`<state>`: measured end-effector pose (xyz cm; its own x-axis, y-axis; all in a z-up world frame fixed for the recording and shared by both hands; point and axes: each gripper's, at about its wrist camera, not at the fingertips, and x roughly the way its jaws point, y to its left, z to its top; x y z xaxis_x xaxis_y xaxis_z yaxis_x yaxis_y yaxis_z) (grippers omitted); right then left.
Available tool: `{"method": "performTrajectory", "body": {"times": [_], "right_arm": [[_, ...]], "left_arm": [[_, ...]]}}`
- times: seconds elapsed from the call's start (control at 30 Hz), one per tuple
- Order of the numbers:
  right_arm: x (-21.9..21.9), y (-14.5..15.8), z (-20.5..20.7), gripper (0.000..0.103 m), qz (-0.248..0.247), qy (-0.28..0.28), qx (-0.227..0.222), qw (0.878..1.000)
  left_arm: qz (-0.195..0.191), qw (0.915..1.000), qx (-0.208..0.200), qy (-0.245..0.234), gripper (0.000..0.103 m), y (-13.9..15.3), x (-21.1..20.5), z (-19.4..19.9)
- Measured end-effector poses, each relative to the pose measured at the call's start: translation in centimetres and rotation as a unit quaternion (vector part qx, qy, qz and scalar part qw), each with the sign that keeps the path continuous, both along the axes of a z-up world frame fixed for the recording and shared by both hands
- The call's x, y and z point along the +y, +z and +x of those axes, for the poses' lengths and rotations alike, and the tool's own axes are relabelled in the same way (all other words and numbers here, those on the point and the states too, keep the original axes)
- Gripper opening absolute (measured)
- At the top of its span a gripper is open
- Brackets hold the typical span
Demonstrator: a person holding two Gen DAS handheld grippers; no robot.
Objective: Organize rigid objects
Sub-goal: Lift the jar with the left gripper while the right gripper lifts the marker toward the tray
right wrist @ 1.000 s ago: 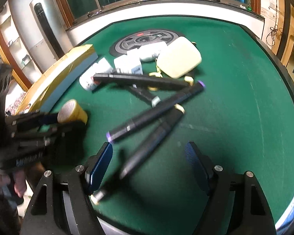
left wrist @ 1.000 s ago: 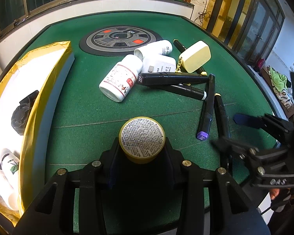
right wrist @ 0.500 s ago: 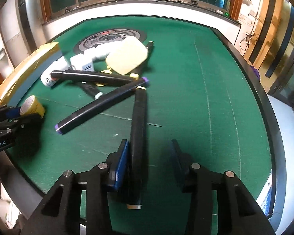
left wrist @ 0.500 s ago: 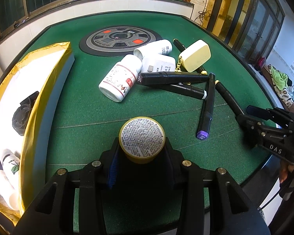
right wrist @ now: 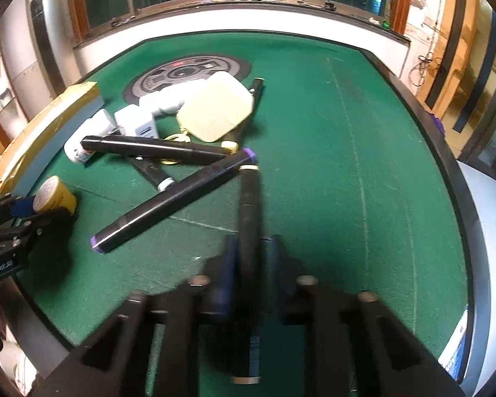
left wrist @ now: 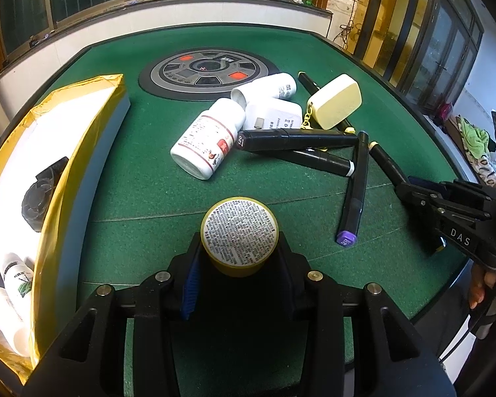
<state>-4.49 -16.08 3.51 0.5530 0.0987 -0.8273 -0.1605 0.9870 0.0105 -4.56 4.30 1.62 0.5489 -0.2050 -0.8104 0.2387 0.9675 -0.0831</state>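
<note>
My left gripper (left wrist: 239, 264) is shut on a small yellow bottle (left wrist: 239, 233) with a printed round end, held over the green table near its front edge. My right gripper (right wrist: 249, 264) is shut on a black marker with a yellow end (right wrist: 249, 195), which lies pointing away along the felt. In the left wrist view that right gripper (left wrist: 405, 187) grips the same marker (left wrist: 385, 162) at the right. A purple-capped marker (left wrist: 355, 192) lies beside it. Further back sit two more black markers (left wrist: 294, 140), white pill bottles (left wrist: 208, 140) and a pale yellow case (left wrist: 335, 101).
An open gold-edged box (left wrist: 59, 178) stands along the left with a black object and small bottles inside. A round grey control panel (left wrist: 208, 72) is set in the green table (right wrist: 347, 172). A person's hand (left wrist: 479, 284) holds the right gripper's handle at the table's right edge.
The right gripper swung round to line up with the yellow-ended marker and shut on it. The left gripper kept still with the yellow bottle.
</note>
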Motion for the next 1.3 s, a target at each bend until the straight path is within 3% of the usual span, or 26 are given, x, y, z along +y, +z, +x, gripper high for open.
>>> {"method": "performTrajectory", "body": {"times": [1.0,1.3], "right_arm": [[0.1,-0.1,0.1,0.013,0.013,-0.008,-0.007,1.0],[0.1,1.9,-0.2,0.013,0.018,-0.008,-0.032,0.999]], "left_arm": [[-0.002,0.9999,-0.01,0.006,0.038,-0.1,-0.2,0.1],[-0.007,0.9997,-0.024,0.01,0.038,0.9,0.1,-0.1]]}}
